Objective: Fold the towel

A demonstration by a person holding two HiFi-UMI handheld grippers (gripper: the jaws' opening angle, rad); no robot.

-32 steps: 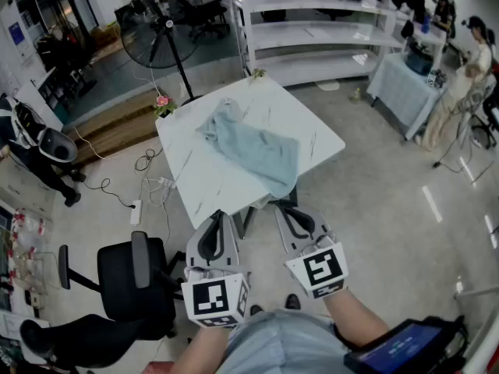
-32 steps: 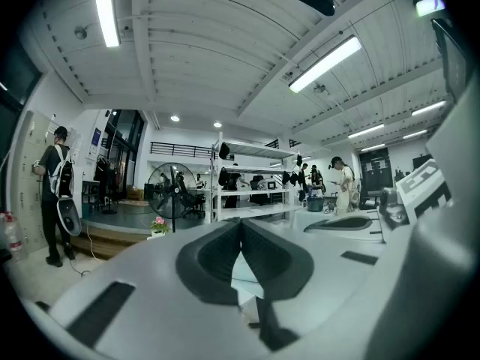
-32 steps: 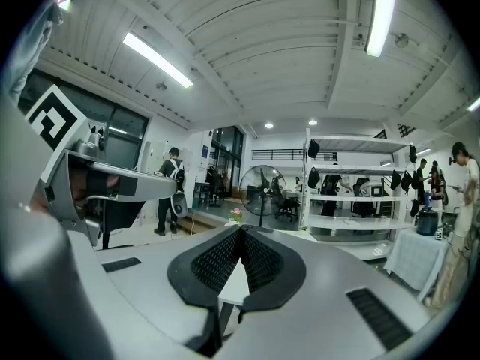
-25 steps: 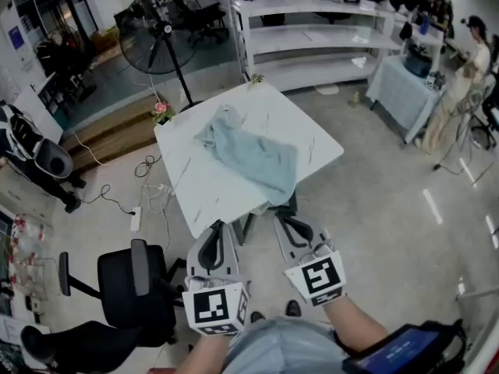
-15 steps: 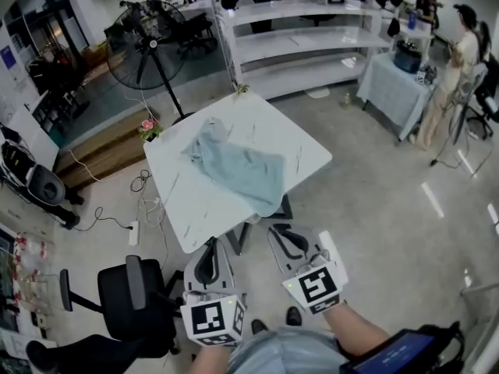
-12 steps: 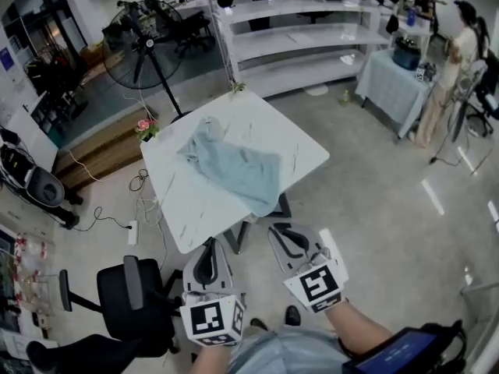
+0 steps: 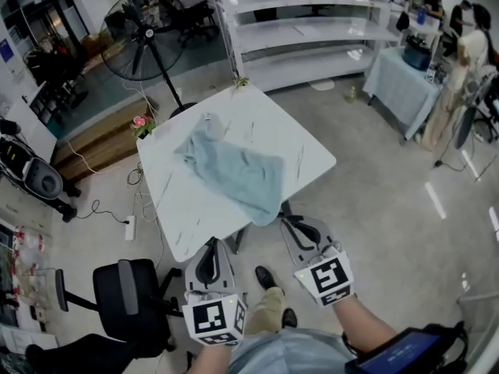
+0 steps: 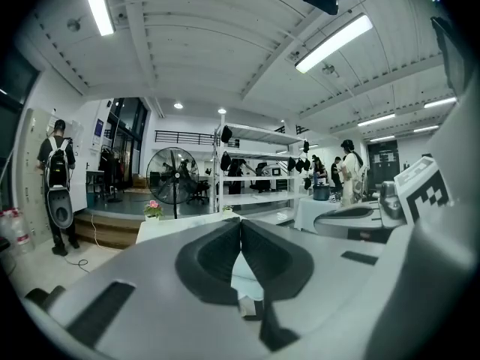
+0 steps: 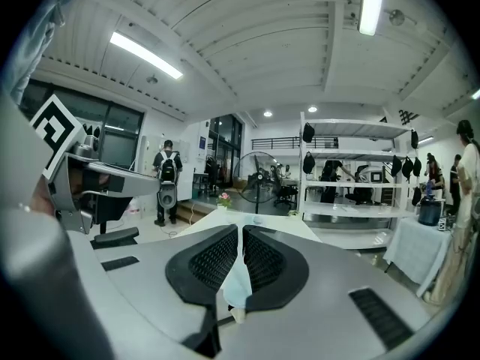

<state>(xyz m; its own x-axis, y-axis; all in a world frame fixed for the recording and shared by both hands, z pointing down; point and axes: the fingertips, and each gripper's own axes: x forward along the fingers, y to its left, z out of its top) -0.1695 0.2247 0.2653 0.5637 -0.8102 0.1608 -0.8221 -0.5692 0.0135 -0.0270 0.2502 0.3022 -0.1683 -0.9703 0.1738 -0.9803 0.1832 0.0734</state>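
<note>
A light blue towel (image 7: 234, 170) lies crumpled across the white square table (image 7: 269, 123), one corner drooping over the near edge. Both grippers hover short of that near edge, pointing at the table and touching nothing. My left gripper (image 7: 213, 244) is shut with nothing in it; in the left gripper view (image 8: 240, 222) its jaws meet at the tips. My right gripper (image 7: 294, 221) sits just below the towel's hanging corner. In the right gripper view (image 9: 240, 229) its jaws stand together but for a hairline slit, with nothing between them, and the table top (image 9: 259, 222) lies ahead.
A standing fan (image 7: 136, 33) and a small flower pot (image 7: 140, 123) stand beyond the table's far left. A black office chair (image 7: 129, 294) is at my left. White shelves (image 7: 312, 29), a cloth-covered table (image 7: 401, 80) and people are at the back right. My shoe (image 7: 265, 277) shows below.
Both grippers have moved forward toward the table's near edge, the right one drawing close under the towel's hanging corner. A foot has stepped forward into view. The towel lies as before.
</note>
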